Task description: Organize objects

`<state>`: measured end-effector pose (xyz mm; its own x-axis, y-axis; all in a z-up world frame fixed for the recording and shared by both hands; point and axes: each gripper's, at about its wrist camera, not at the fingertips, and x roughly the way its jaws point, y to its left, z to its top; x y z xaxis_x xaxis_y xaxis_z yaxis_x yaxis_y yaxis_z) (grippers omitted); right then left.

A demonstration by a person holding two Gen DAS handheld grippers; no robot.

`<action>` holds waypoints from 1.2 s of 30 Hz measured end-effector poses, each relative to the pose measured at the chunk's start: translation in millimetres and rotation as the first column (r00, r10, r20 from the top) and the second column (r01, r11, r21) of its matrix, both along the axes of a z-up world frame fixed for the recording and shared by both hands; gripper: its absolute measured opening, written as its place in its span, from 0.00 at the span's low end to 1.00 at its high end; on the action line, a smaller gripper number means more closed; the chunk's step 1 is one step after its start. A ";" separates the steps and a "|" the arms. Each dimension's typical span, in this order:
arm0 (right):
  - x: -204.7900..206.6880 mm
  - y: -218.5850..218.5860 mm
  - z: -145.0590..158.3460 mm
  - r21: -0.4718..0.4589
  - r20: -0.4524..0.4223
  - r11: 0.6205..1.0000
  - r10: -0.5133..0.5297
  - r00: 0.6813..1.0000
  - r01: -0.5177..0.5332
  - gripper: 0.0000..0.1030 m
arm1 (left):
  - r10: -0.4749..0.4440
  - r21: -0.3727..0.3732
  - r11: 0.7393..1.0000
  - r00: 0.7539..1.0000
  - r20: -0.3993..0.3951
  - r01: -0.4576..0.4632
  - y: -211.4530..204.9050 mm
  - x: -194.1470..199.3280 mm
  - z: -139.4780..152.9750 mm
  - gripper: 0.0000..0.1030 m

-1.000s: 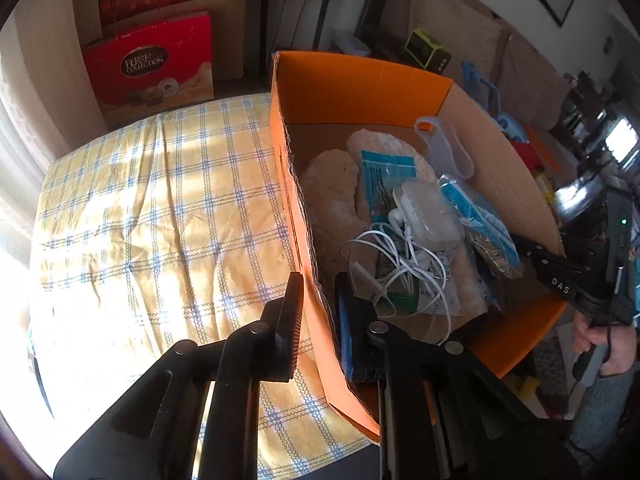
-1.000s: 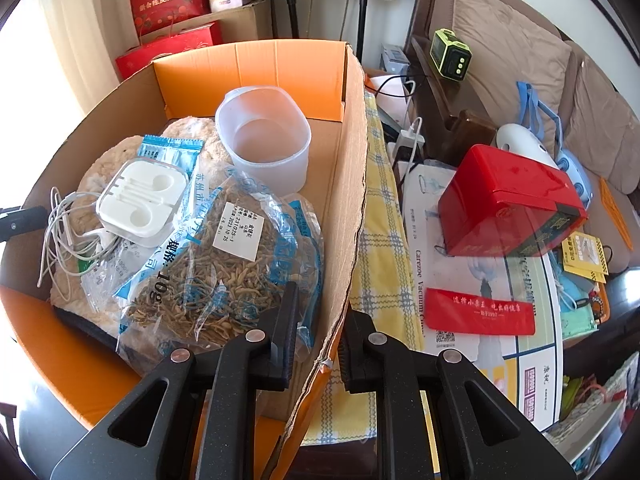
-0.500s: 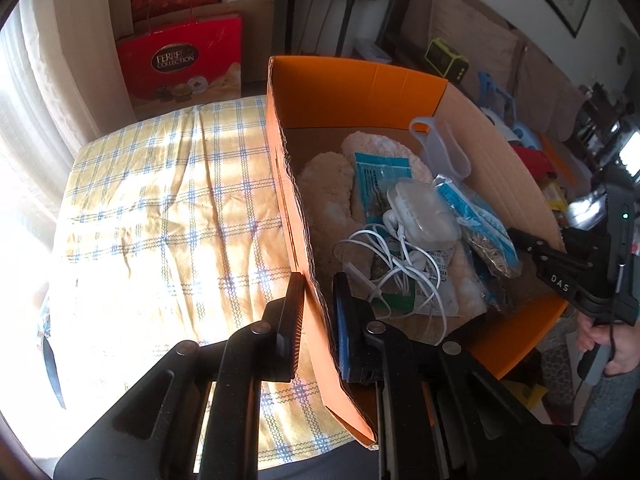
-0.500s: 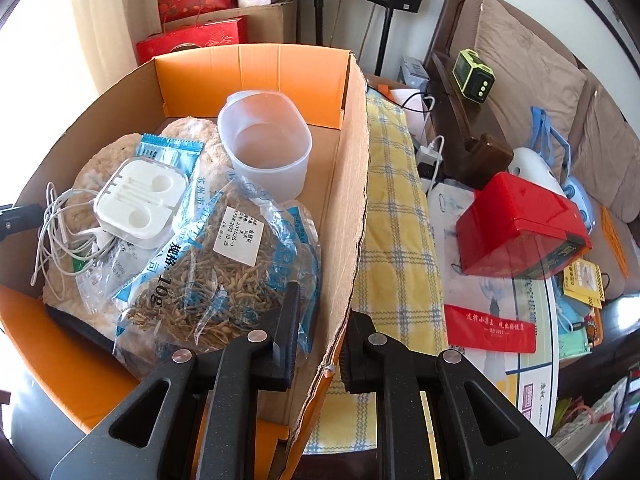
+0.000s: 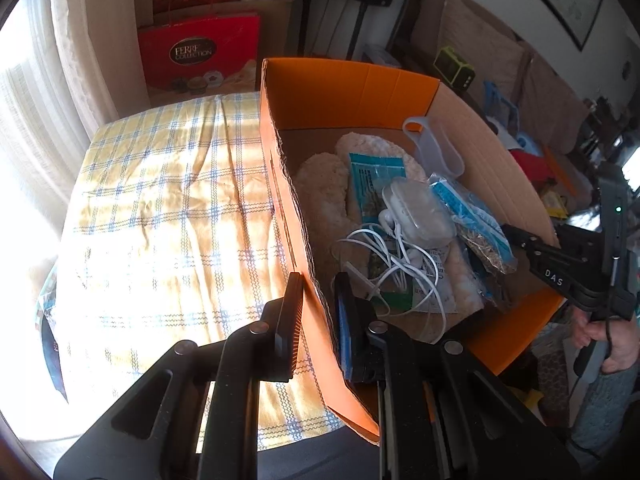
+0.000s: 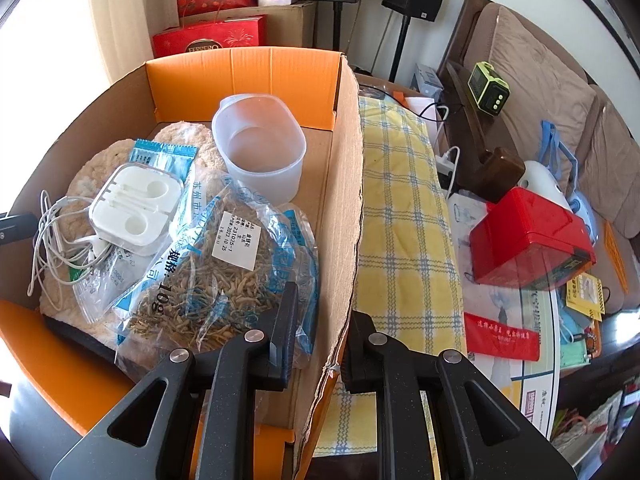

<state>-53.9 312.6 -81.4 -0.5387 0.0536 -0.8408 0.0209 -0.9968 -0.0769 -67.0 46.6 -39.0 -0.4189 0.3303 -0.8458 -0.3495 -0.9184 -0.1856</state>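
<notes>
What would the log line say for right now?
left gripper: shut on cardboard box left wall | right gripper: shut on right wall | in box: earphones, plastic cup, herb bag

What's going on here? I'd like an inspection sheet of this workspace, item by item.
Surface: yellow checked cloth, creased.
Job's things: cardboard box holding measuring cup, herb bag, white case.
Clutter: red box, papers beside the table.
Grippers: left gripper and right gripper each clamp a box wall.
Cables: earphone cord tangled in box.
Surroundings: sofa, speakers.
</notes>
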 end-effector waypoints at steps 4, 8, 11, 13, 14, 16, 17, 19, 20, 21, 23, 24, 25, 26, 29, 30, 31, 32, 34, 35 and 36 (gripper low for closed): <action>2.0 3.0 2.1 -0.019 -0.008 1.000 -0.022 1.000 0.022 0.19 | 0.026 0.006 1.000 1.000 -0.015 -0.026 -3.2 -1.6 0.1 0.16; 7.4 4.8 2.9 -0.001 -0.012 0.998 -0.069 0.998 0.069 0.34 | 0.083 -0.014 0.996 0.995 -0.056 -0.084 -12.9 0.7 1.9 0.38; 14.5 10.0 8.9 0.003 -0.034 0.994 -0.110 0.993 0.110 0.41 | 0.099 -0.019 0.995 0.992 -0.081 -0.101 -18.3 7.1 4.7 0.47; 21.1 10.3 16.6 0.012 -0.064 0.992 -0.122 0.991 0.123 0.45 | 0.111 -0.022 0.993 0.988 -0.106 -0.114 -21.6 13.0 8.2 0.52; 24.5 9.8 21.2 0.011 -0.079 0.992 -0.125 0.989 0.127 0.47 | 0.120 -0.026 0.992 0.985 -0.125 -0.124 -23.1 16.5 10.6 0.56; 29.4 7.4 32.2 0.010 -0.116 0.991 -0.130 0.985 0.132 0.53 | 0.140 -0.040 0.988 0.976 -0.166 -0.148 -25.3 22.6 16.6 0.64; 31.7 5.3 38.3 0.010 -0.136 0.991 -0.134 0.982 0.137 0.56 | 0.155 -0.039 0.986 0.971 -0.184 -0.164 -26.8 25.0 20.3 0.70; 35.8 0.0 51.1 0.008 -0.176 0.989 -0.144 0.974 0.148 0.59 | 0.191 -0.012 0.980 0.958 -0.215 -0.198 -31.2 29.7 28.9 0.80; 37.7 -2.0 57.4 0.002 -0.194 0.989 -0.145 0.970 0.148 0.60 | 0.205 0.009 0.978 0.952 -0.227 -0.208 -33.7 31.7 33.0 0.85; 40.4 -5.6 62.8 -0.006 -0.210 0.990 -0.142 0.967 0.144 0.64 | 0.218 0.028 0.976 0.947 -0.237 -0.217 -35.3 34.3 36.7 0.88; 45.0 -14.2 71.9 -0.017 -0.239 0.992 -0.129 0.962 0.129 0.69 | 0.227 0.042 0.974 0.942 -0.246 -0.224 -35.6 38.6 41.5 0.88; 47.8 -18.8 75.1 -0.016 -0.248 0.992 -0.122 0.961 0.121 0.71 | 0.227 0.041 0.974 0.942 -0.246 -0.224 -36.0 41.1 43.4 0.91; 50.2 -22.9 77.7 -0.016 -0.255 0.993 -0.115 0.960 0.115 0.71 | 0.228 0.035 0.973 0.941 -0.249 -0.227 -35.6 42.7 44.8 0.93; 52.9 -27.0 80.0 -0.019 -0.263 0.994 -0.111 0.959 0.110 0.74 | 0.229 0.035 0.973 0.939 -0.255 -0.228 -36.7 44.8 46.8 0.94; 61.1 -37.1 84.4 -0.037 -0.275 0.994 -0.106 0.955 0.100 0.81 | 0.239 0.041 0.971 0.934 -0.264 -0.237 -38.1 50.0 50.0 0.99; 63.0 -39.8 84.6 -0.043 -0.276 0.994 -0.106 0.955 0.098 0.83 | 0.243 0.044 0.970 0.934 -0.262 -0.240 -38.7 52.2 50.1 1.00; 64.6 -42.7 84.9 -0.047 -0.277 0.994 -0.104 0.955 0.095 0.83 | 0.252 0.045 0.968 0.933 -0.258 -0.249 -39.6 53.3 49.4 1.00; 66.7 -45.4 84.7 -0.050 -0.277 0.995 -0.100 0.956 0.089 0.84 | 0.261 0.044 0.965 0.932 -0.251 -0.259 -40.4 53.8 48.0 1.00; 69.1 -51.2 84.2 -0.053 -0.283 0.995 -0.097 0.954 0.085 0.88 | 0.277 0.045 0.960 0.931 -0.239 -0.275 -43.0 55.3 44.7 1.00; 70.4 -53.4 83.3 -0.057 -0.287 0.995 -0.100 0.953 0.087 0.94 | 0.284 0.041 0.958 0.931 -0.227 -0.282 -44.8 55.5 42.4 1.00; 71.6 -55.6 82.2 -0.065 -0.289 0.994 -0.100 0.952 0.085 1.00 | 0.285 0.036 0.958 0.935 -0.211 -0.284 -46.1 55.1 39.4 1.00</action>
